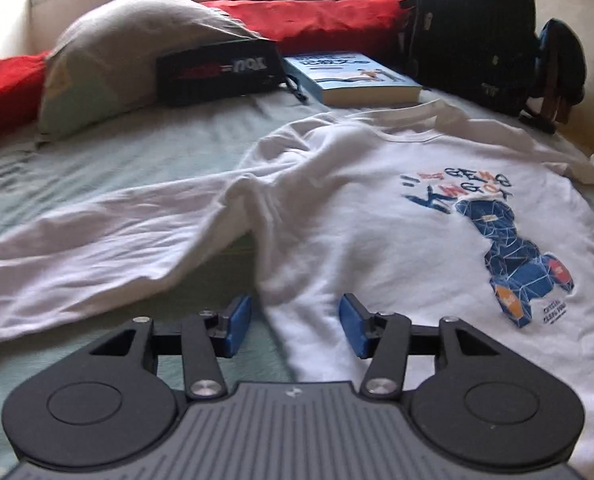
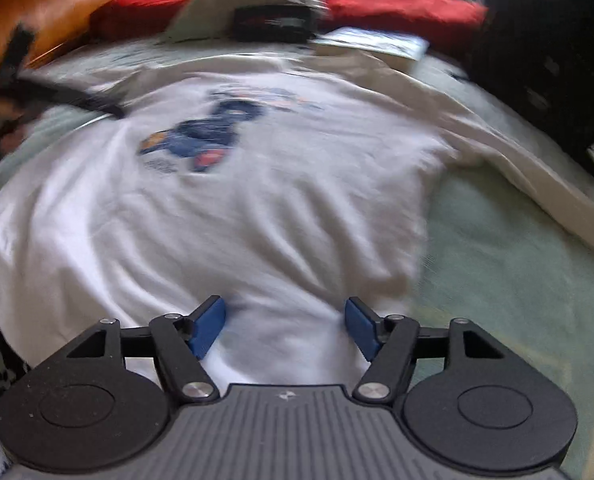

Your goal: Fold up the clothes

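Sweatshirt [image 1: 357, 216] lies spread print-up on the green bedsheet [image 1: 109, 152] — we hold left gripper [image 1: 295, 326] and right gripper [image 2: 285, 328] over its hem, jaws parted, gripping nothing.

Bed w/ pale green sheet [image 1: 117, 152]: white shirt [image 1: 337, 220], pillow [image 1: 109, 52], book [image 1: 353, 76], black case [image 1: 217, 72], prob. backpack [image 1: 473, 28].

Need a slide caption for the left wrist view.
Left gripper, jaws open, over the hem of a white printed sweatshirt spread on a pale green bedsheet.
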{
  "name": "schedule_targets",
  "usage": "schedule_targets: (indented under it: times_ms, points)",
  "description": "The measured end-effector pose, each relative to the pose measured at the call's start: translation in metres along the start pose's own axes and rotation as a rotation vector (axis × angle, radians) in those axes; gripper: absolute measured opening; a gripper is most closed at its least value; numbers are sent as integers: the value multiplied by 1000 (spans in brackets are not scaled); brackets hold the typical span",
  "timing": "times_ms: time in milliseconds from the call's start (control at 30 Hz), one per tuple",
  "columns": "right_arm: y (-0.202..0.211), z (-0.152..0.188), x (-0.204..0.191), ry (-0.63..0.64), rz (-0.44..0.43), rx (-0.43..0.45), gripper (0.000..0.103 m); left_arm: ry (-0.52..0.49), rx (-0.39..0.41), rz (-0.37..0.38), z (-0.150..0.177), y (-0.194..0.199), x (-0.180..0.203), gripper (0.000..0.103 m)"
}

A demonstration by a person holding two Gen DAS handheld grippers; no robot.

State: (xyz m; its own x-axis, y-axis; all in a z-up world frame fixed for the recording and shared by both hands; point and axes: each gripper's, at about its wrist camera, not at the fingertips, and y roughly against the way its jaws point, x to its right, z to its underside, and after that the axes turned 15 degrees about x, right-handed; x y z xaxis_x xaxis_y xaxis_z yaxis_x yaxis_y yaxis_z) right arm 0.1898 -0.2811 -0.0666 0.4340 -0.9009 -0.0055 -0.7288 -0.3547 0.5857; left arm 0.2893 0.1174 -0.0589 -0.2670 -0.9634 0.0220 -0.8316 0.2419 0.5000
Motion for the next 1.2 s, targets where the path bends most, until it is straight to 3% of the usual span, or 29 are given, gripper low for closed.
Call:
schedule_targets:
  times_ms: [67, 200, 267, 433, 500, 567, 667, 733, 800, 967, 1067, 1200]
  points:
    - [11, -6, -4, 18, 39, 13, 70, -33, 36, 20, -3, 23, 8, 47]
    - [16, -26, -32, 37, -52, 75, 71, -124, 60, 97, 0, 62, 40, 54]
    - [4, -35, -48, 57, -88, 80, 76, -176, 63, 135, 4, 80, 60, 55]
    - [-45, -41, -76, 92, -135, 2, 76, -276, 28, 243, 27, 108, 98, 57]
    - [-63, -35, -75, 154, -72, 0, 80, -294, -1, 284, 39, 113, 105, 58]
    - [-67, -38, -57, 110, -25, 6, 91, -295, -50, 263, 51, 105, 105, 59]
    - [-71, -42, -29, 34, 45, 12, 92, -255, -86, 227, 60, 96, 97, 67]
    - [-66, -44, -20, 7, 71, 19, 88, -235, -81, 217, 59, 97, 95, 65]
    - [-49, -45, -22, 8, 71, 30, 88, -241, -61, 222, 54, 105, 99, 64]
    - [5, -35, -50, 28, -61, 57, 88, -252, -12, 257, 42, 120, 114, 65]
    - [7, -26, -65, 40, -89, 19, 88, -246, -4, 296, 36, 113, 130, 66]
    - [-14, -12, -70, 45, -52, -32, 88, -255, -33, 312, 35, 87, 152, 66]
